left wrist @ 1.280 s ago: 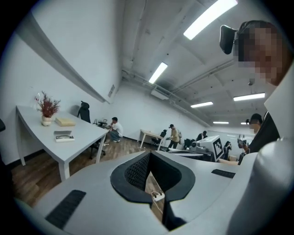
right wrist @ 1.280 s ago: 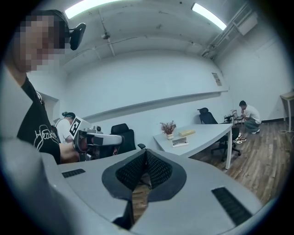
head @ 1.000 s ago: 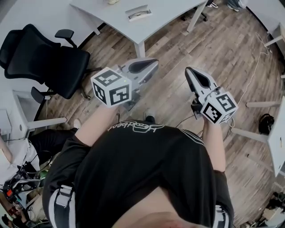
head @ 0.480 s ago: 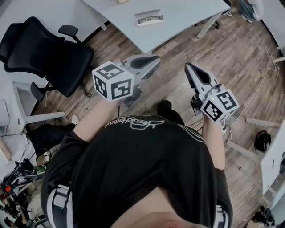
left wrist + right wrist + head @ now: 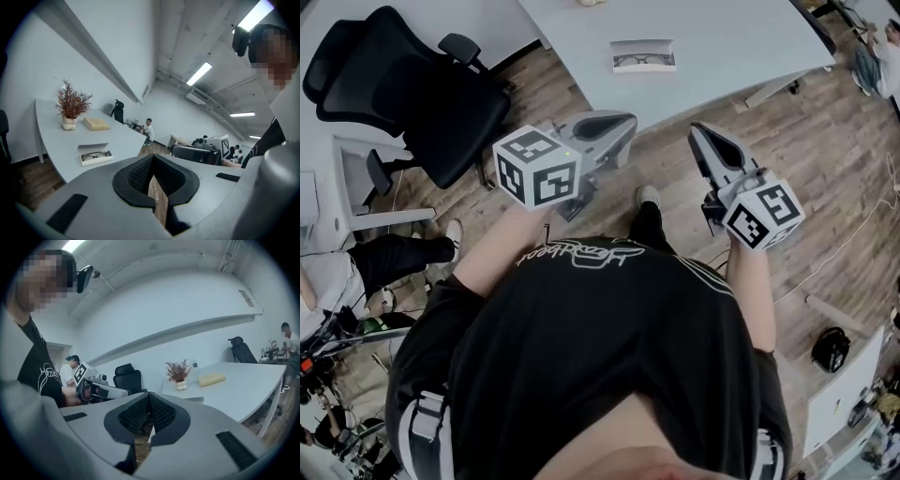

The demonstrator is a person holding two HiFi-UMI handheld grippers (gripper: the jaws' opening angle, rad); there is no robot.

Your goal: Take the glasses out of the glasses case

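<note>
An open white glasses case (image 5: 643, 56) lies on the white table (image 5: 722, 37), with dark-framed glasses (image 5: 642, 61) inside it. In the left gripper view the glasses case (image 5: 95, 154) sits near the table's front edge, well ahead of the jaws. My left gripper (image 5: 623, 122) is held in the air over the floor, short of the table, and is shut on nothing. My right gripper (image 5: 698, 133) hovers beside it, also shut and empty. The two grippers' tips are apart and point toward the table.
A black office chair (image 5: 422, 94) stands left of the table. On the table farther back are a potted red plant (image 5: 71, 105) and a yellow box (image 5: 97, 123). A seated person's leg (image 5: 394, 258) is at the left. The floor is wooden (image 5: 825, 159).
The table and case have come nearer and moved right in the head view as the person walks toward them. Both grippers stay shut and level.
</note>
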